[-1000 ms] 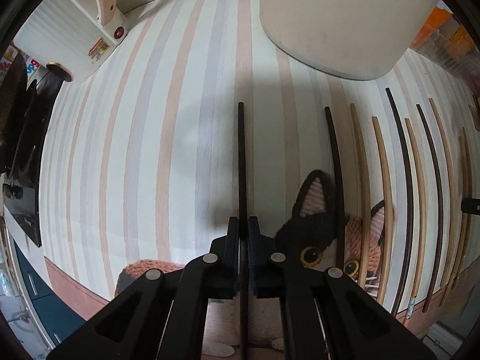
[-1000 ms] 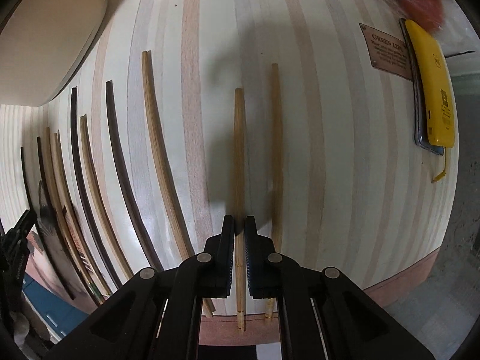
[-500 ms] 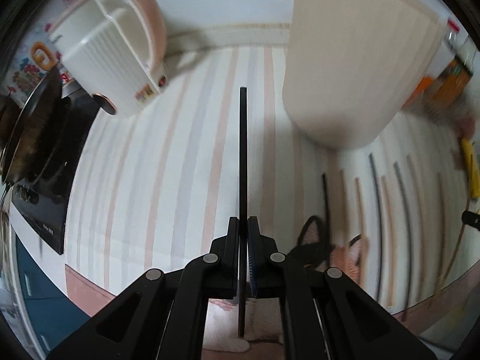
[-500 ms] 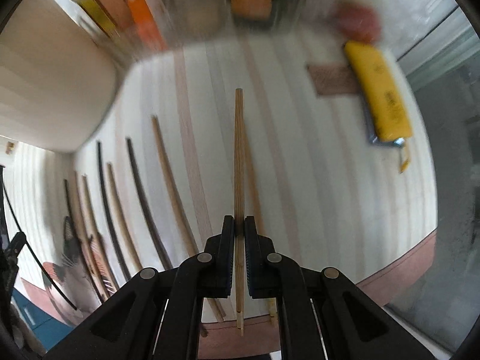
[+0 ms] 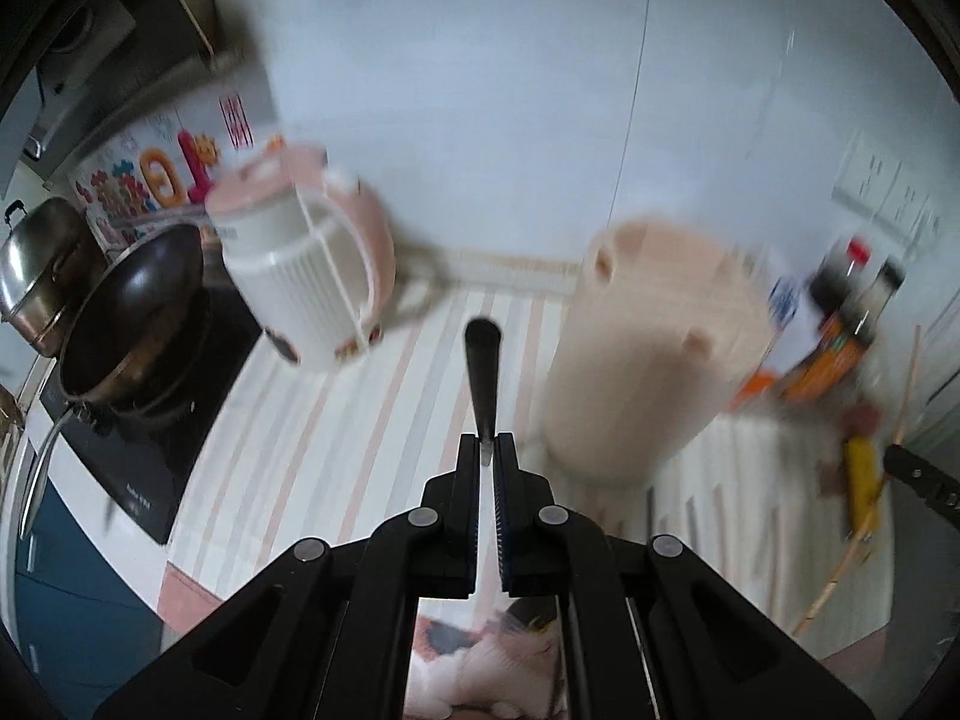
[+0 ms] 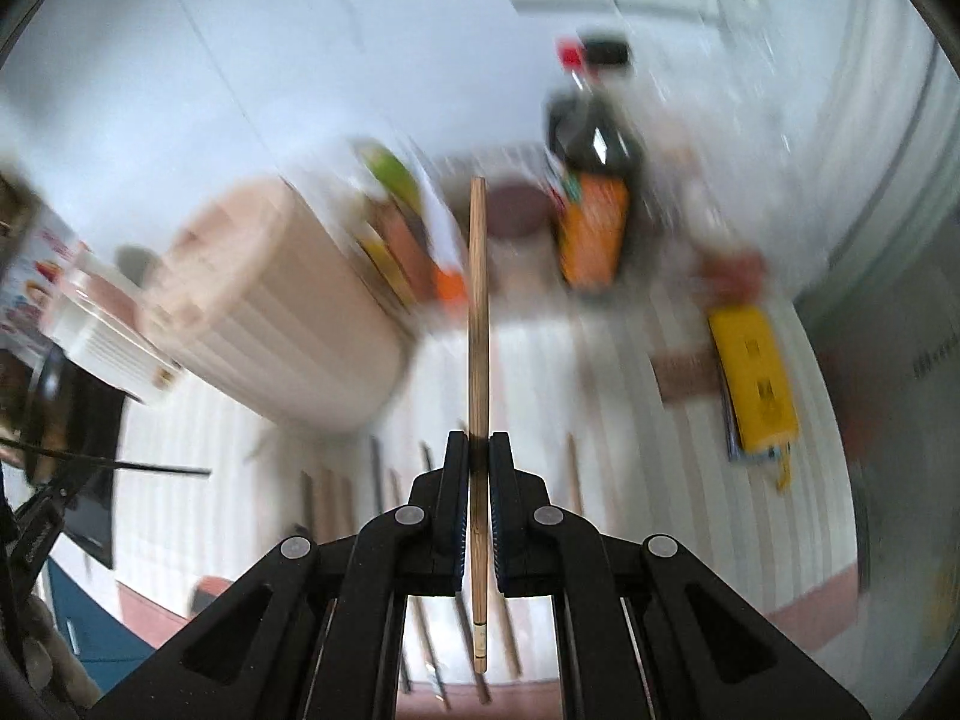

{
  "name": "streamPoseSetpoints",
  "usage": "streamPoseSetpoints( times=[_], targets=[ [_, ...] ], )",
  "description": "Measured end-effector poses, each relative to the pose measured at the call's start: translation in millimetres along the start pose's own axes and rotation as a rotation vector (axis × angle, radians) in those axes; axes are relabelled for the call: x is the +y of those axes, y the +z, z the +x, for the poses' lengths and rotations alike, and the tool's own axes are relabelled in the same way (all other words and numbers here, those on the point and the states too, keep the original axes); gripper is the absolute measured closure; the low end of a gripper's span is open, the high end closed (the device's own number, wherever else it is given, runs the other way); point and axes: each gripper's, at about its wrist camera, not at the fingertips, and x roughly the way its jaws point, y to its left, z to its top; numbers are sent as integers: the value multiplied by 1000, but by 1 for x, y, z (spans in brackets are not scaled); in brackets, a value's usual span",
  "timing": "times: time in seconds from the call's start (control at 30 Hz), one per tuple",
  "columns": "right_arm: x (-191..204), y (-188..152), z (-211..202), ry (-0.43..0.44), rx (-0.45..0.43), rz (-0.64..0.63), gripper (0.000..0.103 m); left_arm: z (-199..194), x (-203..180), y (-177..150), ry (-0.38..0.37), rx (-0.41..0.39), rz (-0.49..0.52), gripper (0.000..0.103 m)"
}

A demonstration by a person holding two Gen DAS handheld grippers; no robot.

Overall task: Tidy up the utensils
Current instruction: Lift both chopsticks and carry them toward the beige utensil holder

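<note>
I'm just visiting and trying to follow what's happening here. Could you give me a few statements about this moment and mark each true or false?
1. The left gripper is shut on a dark chopstick. True.
2. The right gripper is open and holds nothing. False: it is shut on a light wooden chopstick.
3. More chopsticks lie on the striped countertop below the right gripper. True.
4. A dark wok sits on the stove at the left of the left wrist view. True.
5. The yellow object lies inside the pale ribbed container. False: it lies on the countertop, well to the container's right.
</note>
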Motion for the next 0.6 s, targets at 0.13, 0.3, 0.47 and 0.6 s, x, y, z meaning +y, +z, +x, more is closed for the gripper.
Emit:
streamPoseSetpoints(
  times=[0.13, 0.3, 0.47, 0.6],
  targets=[
    [20, 34, -20, 40, -59, -36, 96, -24, -7, 31, -15, -62, -28, 101],
    [47, 84, -40, 59, -148, -61, 96, -42, -21, 76, -16, -144, -57, 103],
    [69, 132, -45, 64, -211, -65, 96, -43, -32, 117, -47, -199, -74, 103],
    [77, 149, -35, 96, -174, -86, 96, -34, -19, 122, -72, -165, -63, 103]
  ],
)
